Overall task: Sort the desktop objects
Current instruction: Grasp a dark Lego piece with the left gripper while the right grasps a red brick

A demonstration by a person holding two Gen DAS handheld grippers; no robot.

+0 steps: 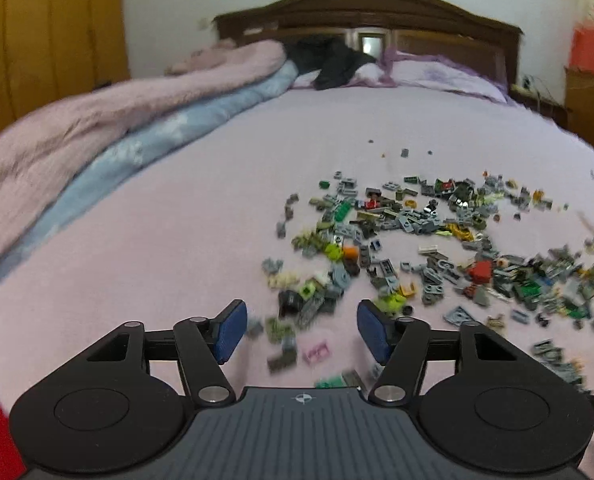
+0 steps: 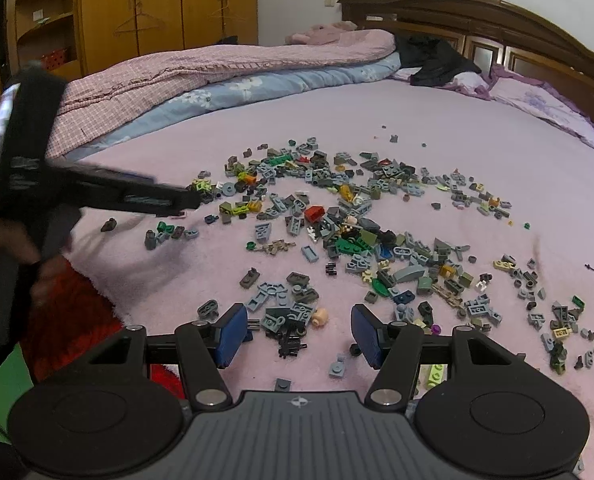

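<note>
Many small toy bricks, mostly grey, green and dark, lie scattered on a pink bed sheet (image 1: 157, 240); the heap shows in the left wrist view (image 1: 417, 248) and in the right wrist view (image 2: 357, 232). A red brick (image 2: 313, 213) lies in the middle of the heap. My left gripper (image 1: 301, 330) is open and empty, low over the heap's near left edge, with a pink brick (image 1: 317, 350) between its fingers. It shows blurred in the right wrist view (image 2: 137, 196). My right gripper (image 2: 297, 334) is open and empty over grey and black pieces and a small tan head (image 2: 319, 317).
Folded pink and blue quilts (image 2: 217, 76) lie along the bed's left side. Pillows (image 2: 537, 108) and a black garment (image 2: 437, 60) lie by the wooden headboard (image 2: 497, 20). Wooden wardrobes (image 2: 157, 4) stand at the left. A red cloth (image 2: 77, 320) lies at the bed's near left edge.
</note>
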